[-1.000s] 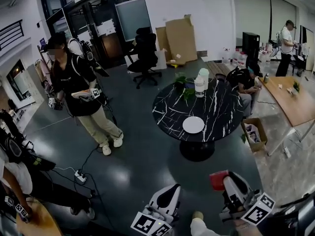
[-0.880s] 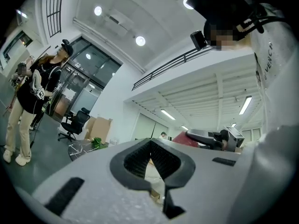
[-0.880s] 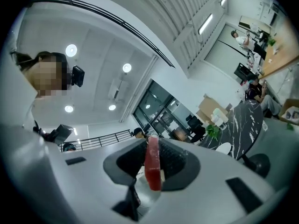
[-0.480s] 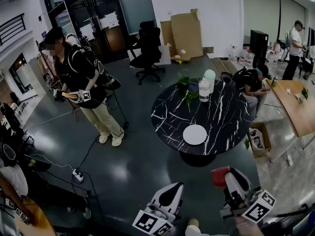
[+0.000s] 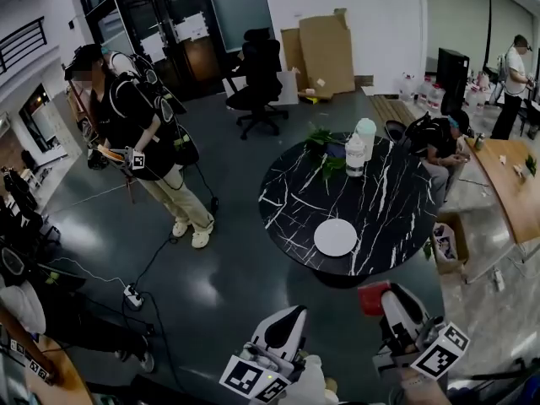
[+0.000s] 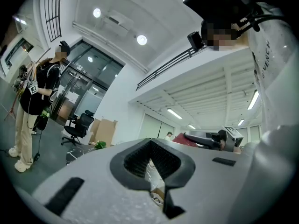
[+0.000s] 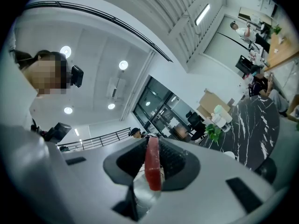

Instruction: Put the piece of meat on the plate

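Note:
A flat red piece of meat (image 5: 374, 298) stands on edge between the pads of my right gripper (image 5: 381, 304), which is shut on it low in the head view. In the right gripper view the meat (image 7: 153, 168) fills the gap of the right gripper (image 7: 153, 148). The white plate (image 5: 336, 237) lies empty near the front edge of the round black marble table (image 5: 380, 197), some way ahead of both grippers; the plate (image 7: 229, 154) shows small on that table. My left gripper (image 5: 285, 332) hovers beside the right one; its pads (image 6: 135, 158) are together with nothing between them.
Two white jugs (image 5: 359, 146) and a green plant (image 5: 325, 157) stand at the table's far side. A person (image 5: 135, 137) with grippers stands at the left. A seated person (image 5: 434, 137), a wooden table (image 5: 515, 188) and a floor box (image 5: 445, 241) are at the right. A power strip (image 5: 131, 294) lies on the floor.
Both grippers have travelled forward towards the round table, which now sits lower and closer in the head view. The meat stays gripped. The standing person has shifted left.

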A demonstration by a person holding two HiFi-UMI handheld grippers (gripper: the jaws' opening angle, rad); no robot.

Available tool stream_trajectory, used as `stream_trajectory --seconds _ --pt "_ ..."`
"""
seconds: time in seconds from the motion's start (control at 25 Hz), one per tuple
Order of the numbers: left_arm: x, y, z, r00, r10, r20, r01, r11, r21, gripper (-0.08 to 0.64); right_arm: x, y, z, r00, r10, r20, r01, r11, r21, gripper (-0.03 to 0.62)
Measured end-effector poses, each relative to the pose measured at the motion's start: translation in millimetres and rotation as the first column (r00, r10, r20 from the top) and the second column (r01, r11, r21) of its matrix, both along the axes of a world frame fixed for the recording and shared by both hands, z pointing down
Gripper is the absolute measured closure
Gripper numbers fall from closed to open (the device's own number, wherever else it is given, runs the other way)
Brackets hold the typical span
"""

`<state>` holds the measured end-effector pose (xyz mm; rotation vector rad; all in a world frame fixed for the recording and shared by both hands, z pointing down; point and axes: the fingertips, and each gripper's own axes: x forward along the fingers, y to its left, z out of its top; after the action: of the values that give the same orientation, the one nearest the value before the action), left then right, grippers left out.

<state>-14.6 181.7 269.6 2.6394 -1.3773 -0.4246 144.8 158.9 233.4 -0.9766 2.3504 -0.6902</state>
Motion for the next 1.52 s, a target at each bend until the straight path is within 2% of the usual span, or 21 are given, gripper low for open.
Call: stream_trajectory --seconds 0.2,0.4,0.76,0.96,1.24,1.52 --pt "-2 -37 12 1.0 0.0 -0.018 0.0 1.0 -0.007 0.552 -1 -30 13 1.0 0.003 -0.01 -0.004 1.0 -0.023 0.509" --pt "6 -87 26 0.999 0.043 -0.028 -0.043 0.999 -0.019 0.552 1 -71 27 0.999 0.028 -0.024 -0.03 0.998 -0.052 0.509" --pt "5 -169 39 0.997 0.073 -0.005 -0.073 0.997 -0.038 0.552 -9 -149 51 0.998 0.042 -0.041 -0.047 0.992 -0.114 0.509" --pt "-1 -206 53 0.997 0.076 -0.001 -0.076 0.995 -0.069 0.551 -14 -183 70 0.997 0.047 -0.053 -0.055 0.985 -0.162 0.511" --pt "-10 -256 65 0.996 0.083 0.015 -0.081 0.994 -0.074 0.552 -24 -225 93 0.997 0.045 -0.066 -0.059 0.973 -0.222 0.509" --pt "-22 -294 93 0.998 0.065 0.016 -0.063 0.993 -0.1 0.552 -31 -261 135 0.996 0.042 -0.074 -0.062 0.953 -0.296 0.509"
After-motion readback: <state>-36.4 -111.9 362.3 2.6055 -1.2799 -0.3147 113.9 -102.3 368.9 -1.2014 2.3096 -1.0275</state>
